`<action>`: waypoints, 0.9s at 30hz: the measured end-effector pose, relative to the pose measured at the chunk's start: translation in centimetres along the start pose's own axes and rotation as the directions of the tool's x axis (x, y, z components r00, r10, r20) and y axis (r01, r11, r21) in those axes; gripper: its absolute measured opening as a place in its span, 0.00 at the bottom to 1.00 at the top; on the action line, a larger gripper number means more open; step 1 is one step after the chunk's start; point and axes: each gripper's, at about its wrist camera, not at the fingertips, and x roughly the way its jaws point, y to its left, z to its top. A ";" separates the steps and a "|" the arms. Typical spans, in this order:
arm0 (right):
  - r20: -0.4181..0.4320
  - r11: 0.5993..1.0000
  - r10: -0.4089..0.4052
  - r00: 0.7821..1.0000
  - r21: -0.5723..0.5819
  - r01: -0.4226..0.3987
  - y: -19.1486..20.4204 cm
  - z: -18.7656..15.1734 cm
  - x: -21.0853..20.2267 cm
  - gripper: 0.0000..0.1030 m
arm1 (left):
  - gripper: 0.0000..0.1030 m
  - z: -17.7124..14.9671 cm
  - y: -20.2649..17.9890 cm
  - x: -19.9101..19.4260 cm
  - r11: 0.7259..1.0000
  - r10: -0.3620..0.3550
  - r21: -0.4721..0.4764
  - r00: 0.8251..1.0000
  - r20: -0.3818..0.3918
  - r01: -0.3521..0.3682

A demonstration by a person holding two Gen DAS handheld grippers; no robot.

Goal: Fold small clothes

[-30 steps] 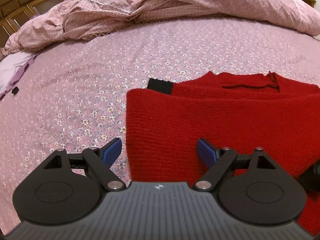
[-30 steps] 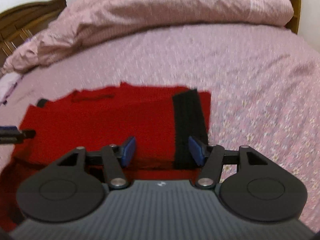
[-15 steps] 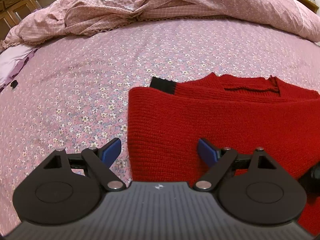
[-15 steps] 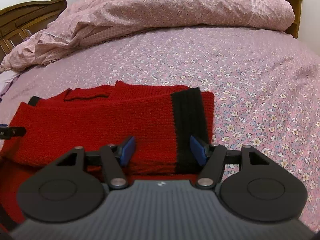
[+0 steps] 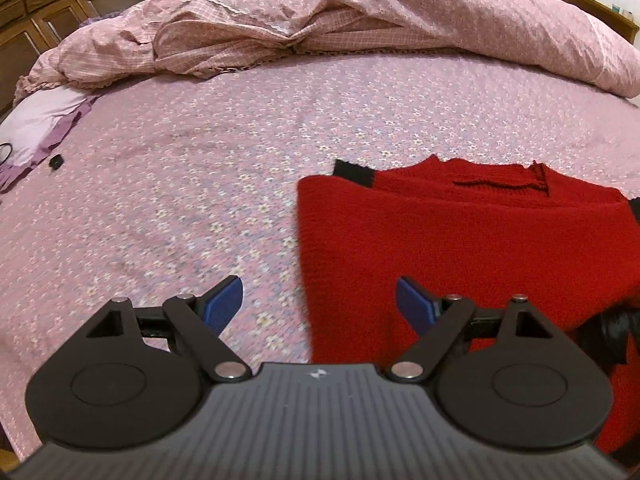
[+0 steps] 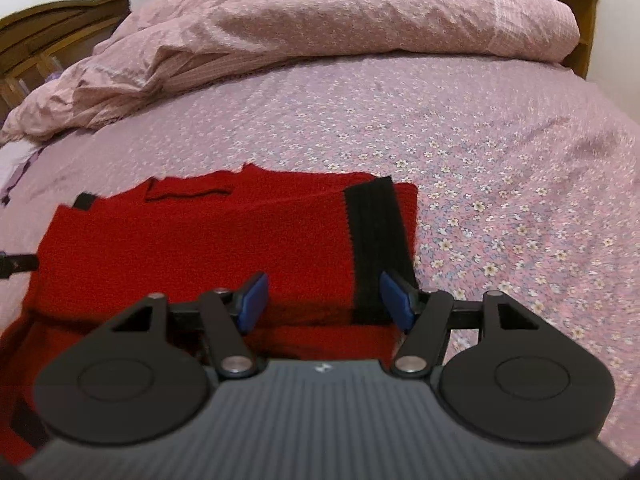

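Left wrist view: we hold our left gripper above the flowered bedsheet, its blue pads spread wide and clasping nothing, the left edge of the red sweater running up between them, one pad over bare sheet, the other over knit. The sweater lies flat on the near right part of the bed, partly folded, a black cuff peeping out at its far left corner and the rumpled duvet well beyond it. Right wrist view: our right gripper hangs over the sweater's near right end, jaws parted and empty, the black band of a folded-over sleeve lying just inside the right pad. We judge the fold just laid is complete and the next one is due; to do it well, both tongs should come down on matching points of one edge, pinch all layers together, lift evenly and carry the edge across in one sweep, so the sleeve beneath stays tucked and the knit does not bunch.
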 end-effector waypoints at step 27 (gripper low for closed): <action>-0.084 0.997 0.035 0.996 -0.058 -0.040 0.5 -7.4 -9.4 0.63 | 0.84 -8.7 2.2 -9.0 1.000 -0.007 -0.005 1.000 0.002 0.007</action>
